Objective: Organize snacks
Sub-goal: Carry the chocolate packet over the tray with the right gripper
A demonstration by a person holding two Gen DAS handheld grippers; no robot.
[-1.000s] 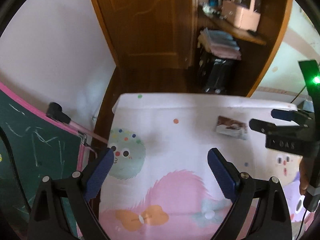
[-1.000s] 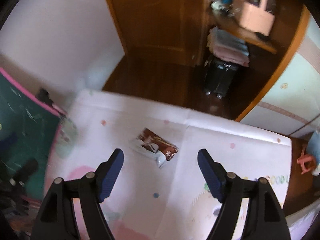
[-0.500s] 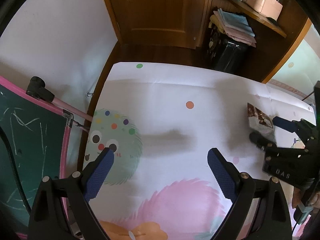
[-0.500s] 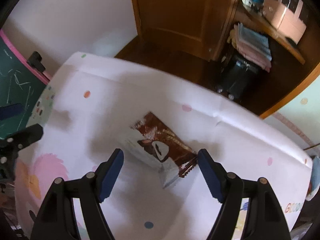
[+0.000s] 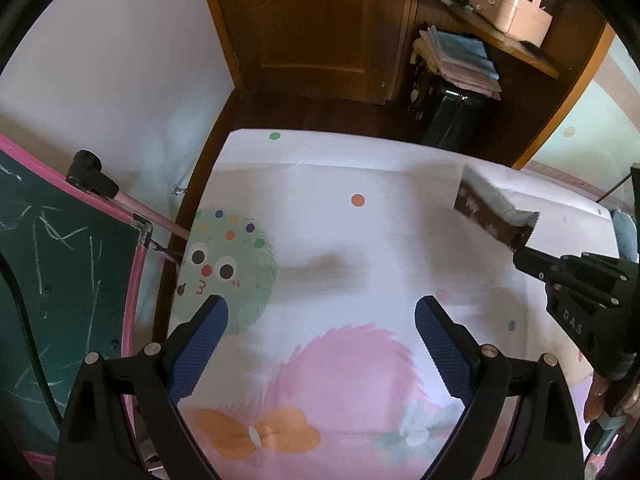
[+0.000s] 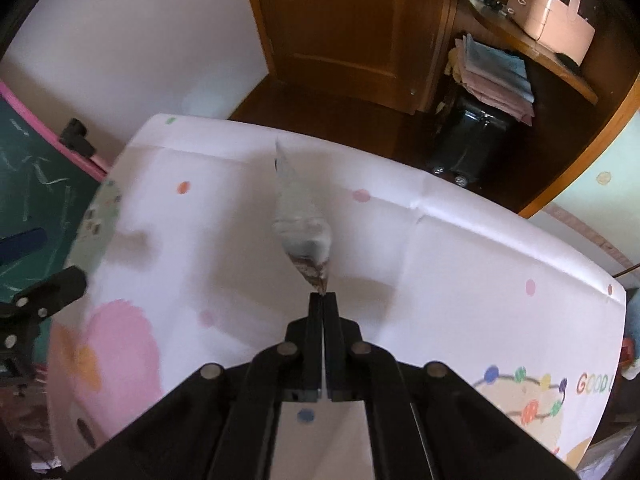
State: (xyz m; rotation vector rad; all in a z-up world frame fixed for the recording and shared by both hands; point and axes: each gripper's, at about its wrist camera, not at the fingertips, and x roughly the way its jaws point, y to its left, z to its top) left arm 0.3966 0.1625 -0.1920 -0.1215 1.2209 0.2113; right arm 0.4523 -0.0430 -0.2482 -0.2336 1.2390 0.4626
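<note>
A brown-and-white snack packet hangs edge-on from my right gripper, which is shut on its crimped end. The packet is lifted off the white cartoon-print sheet. In the left wrist view the same snack packet sticks out to the upper left from the right gripper at the right edge. My left gripper is open over the sheet, its blue pads spread wide with nothing between them, above a green monster print.
A green chalkboard with a pink frame stands left of the sheet. Beyond the far edge are a wooden door, a black suitcase with folded cloths on top, and a shelf holding a pink box.
My right gripper came down over the snack packet, shut on its end and raised it off the sheet. My left gripper sank closer to the sheet and stayed open.
</note>
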